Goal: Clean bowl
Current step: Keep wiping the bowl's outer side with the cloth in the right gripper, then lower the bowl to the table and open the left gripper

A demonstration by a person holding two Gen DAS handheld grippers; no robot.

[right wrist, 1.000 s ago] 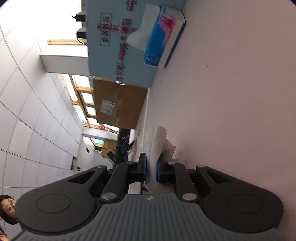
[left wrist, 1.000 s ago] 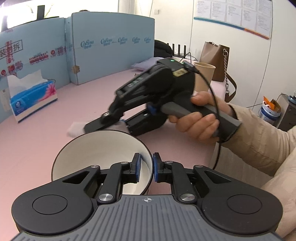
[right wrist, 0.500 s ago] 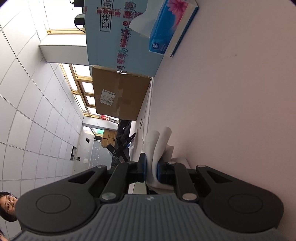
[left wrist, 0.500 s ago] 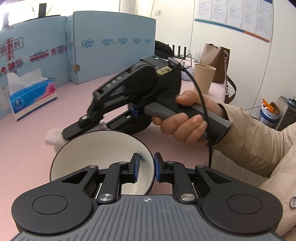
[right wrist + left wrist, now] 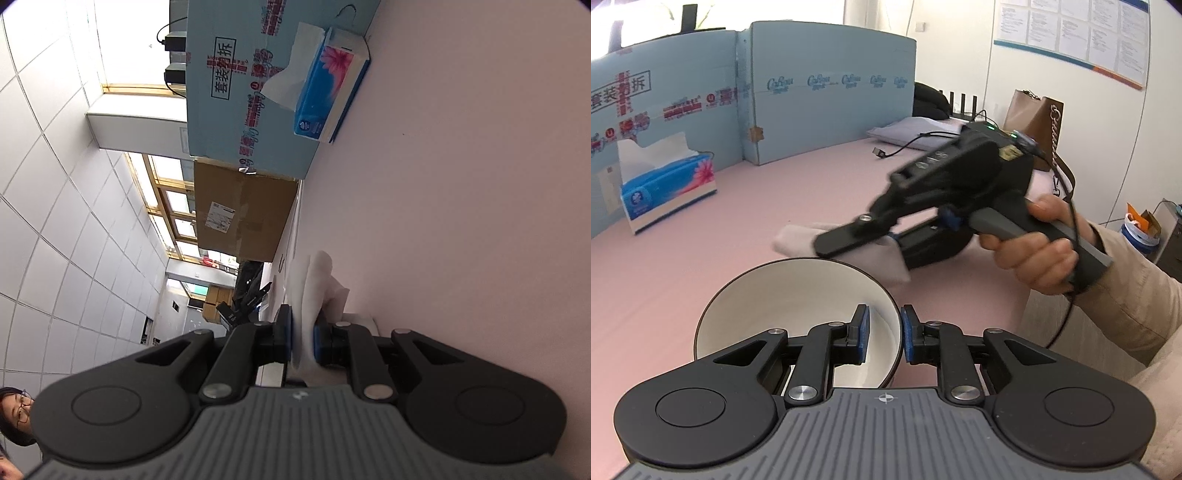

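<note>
With our left gripper [image 5: 882, 334] jaws opening astride the rim of the bowl [image 5: 783, 291] on the pink table [image 5: 738, 221], and our right gripper [image 5: 303, 341] clenched on the tissue [image 5: 314, 280], we risk the freed bowl skidding once wiped.

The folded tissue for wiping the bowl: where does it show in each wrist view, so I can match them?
Left wrist view: the tissue sits centre, just above the bowl's far rim, clamped in the right hand-held gripper.
Right wrist view: the tissue is at lower centre, pinched between the blue pads.
Shared landmark: the blue tissue box by the blue board.
</note>
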